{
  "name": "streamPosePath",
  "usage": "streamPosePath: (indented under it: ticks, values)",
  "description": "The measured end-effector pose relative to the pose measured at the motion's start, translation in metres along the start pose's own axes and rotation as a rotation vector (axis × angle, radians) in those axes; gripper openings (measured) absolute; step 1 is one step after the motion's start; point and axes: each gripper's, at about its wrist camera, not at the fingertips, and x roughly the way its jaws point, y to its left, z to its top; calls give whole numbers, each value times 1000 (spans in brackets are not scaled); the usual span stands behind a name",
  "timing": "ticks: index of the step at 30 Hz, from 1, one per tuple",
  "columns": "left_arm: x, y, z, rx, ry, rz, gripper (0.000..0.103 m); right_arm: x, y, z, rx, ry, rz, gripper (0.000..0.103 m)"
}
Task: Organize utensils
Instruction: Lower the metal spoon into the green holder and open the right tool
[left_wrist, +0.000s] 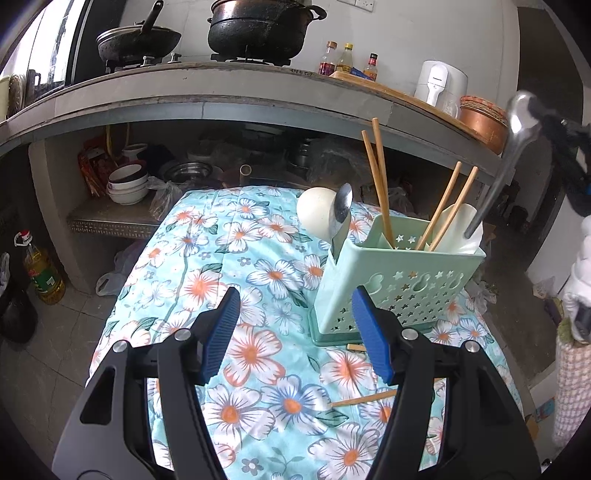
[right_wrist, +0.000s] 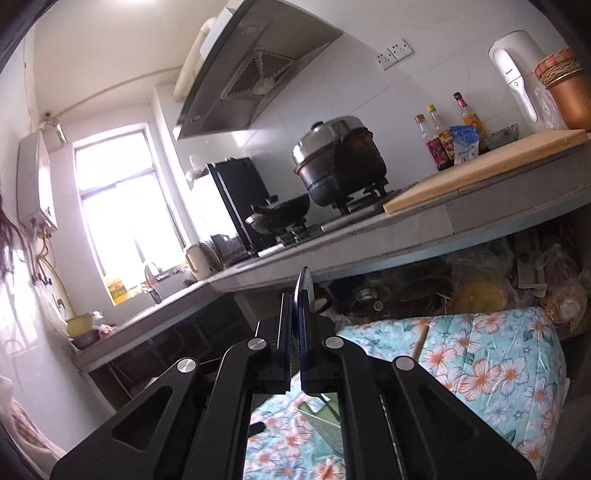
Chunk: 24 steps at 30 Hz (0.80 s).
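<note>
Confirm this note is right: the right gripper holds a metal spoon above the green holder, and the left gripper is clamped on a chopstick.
One detail is wrong. The left gripper holds nothing; the left wrist view shows its jaws apart over the flowered cloth, a chopstick lying loose there. The right gripper does hold the metal spoon above the green holder.
</note>
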Motion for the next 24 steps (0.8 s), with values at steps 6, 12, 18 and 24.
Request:
streamPosePath:
  ticks: [6, 12, 18, 24]
  values:
    - [4, 7, -4, -17, 13, 3, 60, 28, -30, -33, 24, 87, -65, 3]
    - [6, 12, -5, -28, 19, 6, 60, 32, -38, -50, 27, 131, -119, 5]
    - [8, 10, -5, -33, 27, -3, 60, 25, -30, -52, -19, 148, -178, 9]
    - [8, 8, -7, -34, 30, -6, 60, 11, -17, -44, -60, 109, -187, 31]
